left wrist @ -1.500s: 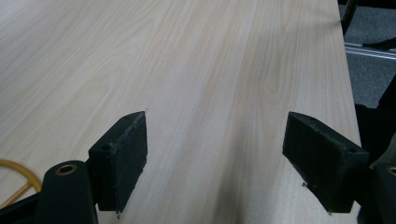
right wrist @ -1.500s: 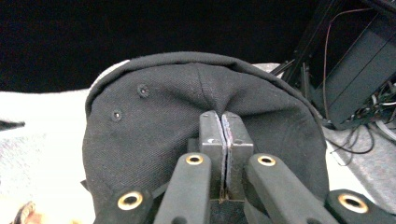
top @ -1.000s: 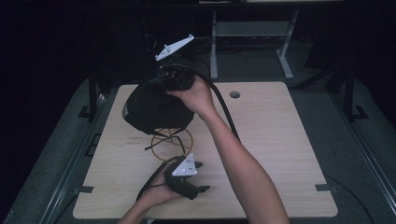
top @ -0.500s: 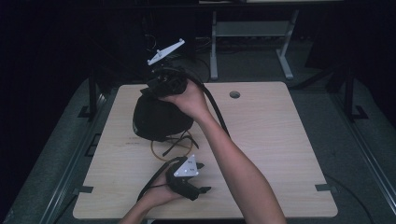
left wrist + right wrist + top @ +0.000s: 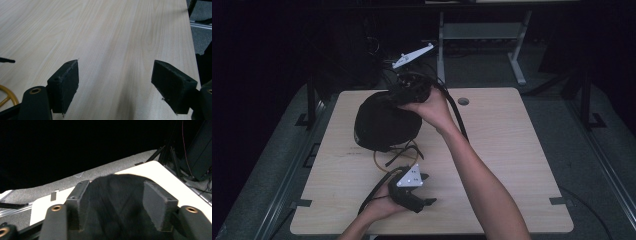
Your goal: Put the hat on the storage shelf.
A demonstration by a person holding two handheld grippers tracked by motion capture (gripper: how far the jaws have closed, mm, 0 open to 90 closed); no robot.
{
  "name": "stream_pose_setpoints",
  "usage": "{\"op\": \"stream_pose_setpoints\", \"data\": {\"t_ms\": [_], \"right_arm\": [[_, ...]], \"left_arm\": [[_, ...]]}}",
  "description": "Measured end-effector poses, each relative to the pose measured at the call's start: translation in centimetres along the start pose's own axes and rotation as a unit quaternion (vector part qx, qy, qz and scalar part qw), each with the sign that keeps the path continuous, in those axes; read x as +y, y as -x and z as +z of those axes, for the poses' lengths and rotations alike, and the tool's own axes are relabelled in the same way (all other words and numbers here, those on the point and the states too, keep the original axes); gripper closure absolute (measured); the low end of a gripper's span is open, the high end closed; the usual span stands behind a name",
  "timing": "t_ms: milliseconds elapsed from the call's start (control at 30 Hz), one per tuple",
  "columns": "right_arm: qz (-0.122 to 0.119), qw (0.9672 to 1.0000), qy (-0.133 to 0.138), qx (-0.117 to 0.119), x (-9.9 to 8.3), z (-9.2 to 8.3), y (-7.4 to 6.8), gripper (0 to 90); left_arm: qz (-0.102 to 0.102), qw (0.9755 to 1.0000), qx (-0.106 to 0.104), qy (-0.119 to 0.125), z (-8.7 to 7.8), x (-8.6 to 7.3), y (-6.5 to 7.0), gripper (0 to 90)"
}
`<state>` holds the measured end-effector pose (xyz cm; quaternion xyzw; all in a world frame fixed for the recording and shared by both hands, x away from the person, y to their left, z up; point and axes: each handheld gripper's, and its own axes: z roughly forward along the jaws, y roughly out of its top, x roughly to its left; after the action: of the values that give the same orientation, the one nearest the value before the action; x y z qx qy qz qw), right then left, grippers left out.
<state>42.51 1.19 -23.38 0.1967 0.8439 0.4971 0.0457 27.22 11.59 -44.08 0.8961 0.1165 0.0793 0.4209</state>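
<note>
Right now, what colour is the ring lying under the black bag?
Yellow-orange. The ring shows best in the high view, just in front of the black bag.

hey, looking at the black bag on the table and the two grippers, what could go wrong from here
The right gripper grips only a bunched fold of the black bag, so the cloth may slip free. The bag's loose strap lies over the yellow ring and could drag it. The left gripper is open over bare table, giving no support.
</note>
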Motion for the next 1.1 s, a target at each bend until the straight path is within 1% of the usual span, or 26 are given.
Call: {"op": "stream_pose_setpoints", "data": {"t_ms": [67,133,200,267,300,400,467,533,700,733,800,867,1100], "right_arm": [[0.006,1.0,0.003,0.0,-0.4,-0.5,0.3,35.9],[0.012,0.9999,0.011,0.002,-0.8,-1.1,0.5,35.2],[0.014,0.9998,0.01,-0.001,-1.1,-1.5,0.7,33.9],[0.021,0.9997,0.014,-0.002,-1.6,-2.2,0.9,32.4],[0.021,0.9997,0.014,-0.002,-1.6,-2.2,0.9,32.4],[0.02,0.9997,0.016,-0.007,-2.1,-2.9,1.0,30.9],[0.021,0.9996,0.013,-0.011,-2.2,-3.3,1.1,29.4],[0.022,0.9996,0.014,-0.014,-2.4,-3.9,1.2,28.8],[0.024,0.9994,0.019,-0.018,-2.9,-4.8,1.5,27.8],[0.025,0.9994,0.015,-0.017,-3.1,-4.9,1.5,27.3],[0.026,0.9993,0.015,-0.021,-3.3,-5.2,1.6,27.2],[0.027,0.9992,0.015,-0.024,-3.6,-5.6,1.7,26.8],[0.035,0.9988,0.014,-0.029,-4.7,-6.6,2.0,25.0]], "left_arm": [[0.002,1.0,-0.001,-0.001,0.0,-0.1,0.0,21.8],[-0.001,1.0,0.0,-0.001,0.0,-0.1,0.1,21.9],[-0.002,1.0,0.0,-0.001,0.0,-0.2,0.1,21.8],[-0.003,1.0,0.001,-0.001,0.0,-0.2,0.1,21.9],[-0.003,1.0,0.001,0.001,0.0,-0.2,0.1,21.9],[-0.007,1.0,0.002,-0.001,-0.1,-0.2,0.0,21.9],[-0.006,1.0,0.002,0.0,-0.1,-0.3,-0.2,21.8],[-0.012,0.9999,0.003,0.002,-0.2,-0.3,-0.2,21.8],[-0.012,0.9999,0.004,0.005,-0.2,-0.4,-0.3,21.8],[-0.013,0.9999,0.004,0.004,-0.2,-0.4,-0.3,21.8],[-0.012,0.9999,0.004,0.005,-0.3,-0.4,-0.4,21.8],[-0.015,0.9998,0.004,0.007,-0.3,-0.4,-0.4,21.9],[-0.013,0.9999,0.006,0.005,-0.4,-0.4,-0.4,21.8]]}}
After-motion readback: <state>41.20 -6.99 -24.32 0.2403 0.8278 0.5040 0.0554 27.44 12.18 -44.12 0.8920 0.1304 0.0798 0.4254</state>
